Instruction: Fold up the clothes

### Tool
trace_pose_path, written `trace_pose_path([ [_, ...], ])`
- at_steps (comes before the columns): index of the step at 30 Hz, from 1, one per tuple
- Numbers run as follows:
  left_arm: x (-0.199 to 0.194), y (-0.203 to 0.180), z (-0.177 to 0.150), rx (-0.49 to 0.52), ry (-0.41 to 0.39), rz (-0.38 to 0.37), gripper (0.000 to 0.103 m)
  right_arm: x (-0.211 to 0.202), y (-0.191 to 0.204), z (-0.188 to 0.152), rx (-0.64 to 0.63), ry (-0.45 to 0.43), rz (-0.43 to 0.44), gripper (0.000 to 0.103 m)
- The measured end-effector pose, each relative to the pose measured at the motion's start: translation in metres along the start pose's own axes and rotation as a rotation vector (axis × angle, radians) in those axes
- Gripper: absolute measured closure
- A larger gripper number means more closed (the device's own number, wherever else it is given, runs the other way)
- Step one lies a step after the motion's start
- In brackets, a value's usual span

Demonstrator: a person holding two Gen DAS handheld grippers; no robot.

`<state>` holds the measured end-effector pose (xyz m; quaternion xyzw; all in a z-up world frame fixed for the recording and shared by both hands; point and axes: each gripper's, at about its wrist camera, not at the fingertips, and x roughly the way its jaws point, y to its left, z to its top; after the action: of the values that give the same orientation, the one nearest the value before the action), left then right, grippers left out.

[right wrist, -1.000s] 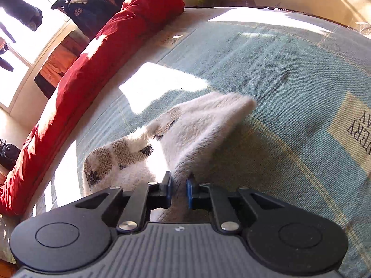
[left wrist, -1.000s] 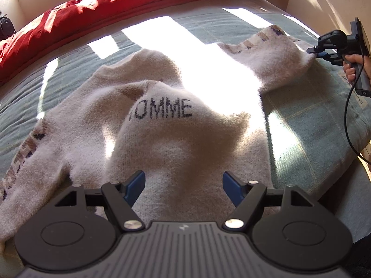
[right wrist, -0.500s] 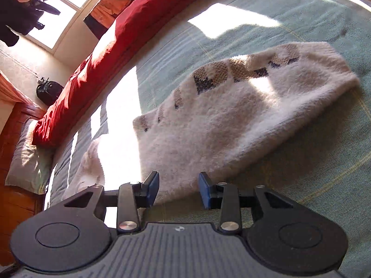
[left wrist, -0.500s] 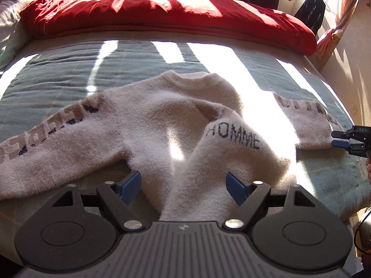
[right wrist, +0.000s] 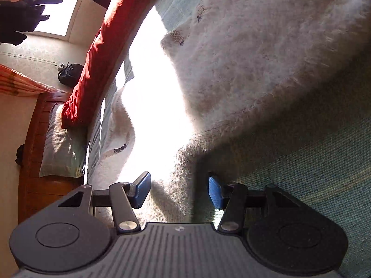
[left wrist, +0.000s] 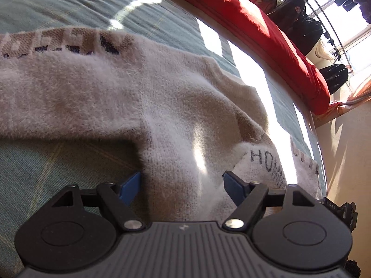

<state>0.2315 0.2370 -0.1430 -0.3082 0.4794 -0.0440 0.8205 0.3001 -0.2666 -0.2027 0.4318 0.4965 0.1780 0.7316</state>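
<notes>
Green bedspread [left wrist: 58,166], sweater [left wrist: 176,115] hem between parted left tongs [left wrist: 180,186], right tongs [right wrist: 179,191] parted.

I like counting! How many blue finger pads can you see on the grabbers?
4: two on the left gripper, straddling the sweater, and two on the right gripper, at its sleeve edge.

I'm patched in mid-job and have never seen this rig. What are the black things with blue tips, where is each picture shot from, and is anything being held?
No robot: a person holds a hand-held gripper in each hand, each with a fisheye camera looking along its blue fingers. One picture is from the left hand-held gripper, the other from the right hand-held gripper. A fluffy white sweater lies spread on a green bedspread, with a red duvet behind. Both stand open astride the sweater's edge, gripping nothing.
</notes>
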Motion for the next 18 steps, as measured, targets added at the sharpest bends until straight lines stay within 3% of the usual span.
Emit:
trace_pose_path([
  [6, 0.027, 0.013, 0.013, -0.052, 0.001, -0.025, 0.026, 0.029, 0.012, 0.009, -0.015, -0.017, 0.035, 0.042],
  [8, 0.025, 0.006, 0.014, -0.026, -0.011, -0.013, 0.026, 0.035, 0.017, 0.008, -0.044, -0.023, 0.037, 0.042],
  [9, 0.023, 0.003, 0.014, -0.011, -0.017, -0.005, 0.029, 0.035, 0.019, 0.008, -0.063, -0.029, 0.024, 0.047],
  [10, 0.022, -0.001, 0.013, 0.005, -0.023, 0.003, 0.035, 0.035, 0.021, 0.007, -0.083, -0.036, 0.012, 0.062],
  [12, 0.018, -0.009, 0.013, 0.035, -0.035, 0.018, 0.067, 0.033, 0.024, 0.007, -0.11, -0.055, -0.002, 0.079],
  [13, 0.017, -0.012, 0.013, 0.051, -0.041, 0.026, 0.072, 0.026, 0.025, 0.009, -0.116, -0.079, 0.001, 0.084],
  [18, 0.009, -0.031, 0.013, 0.128, -0.072, 0.066, 0.088, -0.014, 0.043, 0.023, -0.189, -0.241, -0.063, 0.089],
])
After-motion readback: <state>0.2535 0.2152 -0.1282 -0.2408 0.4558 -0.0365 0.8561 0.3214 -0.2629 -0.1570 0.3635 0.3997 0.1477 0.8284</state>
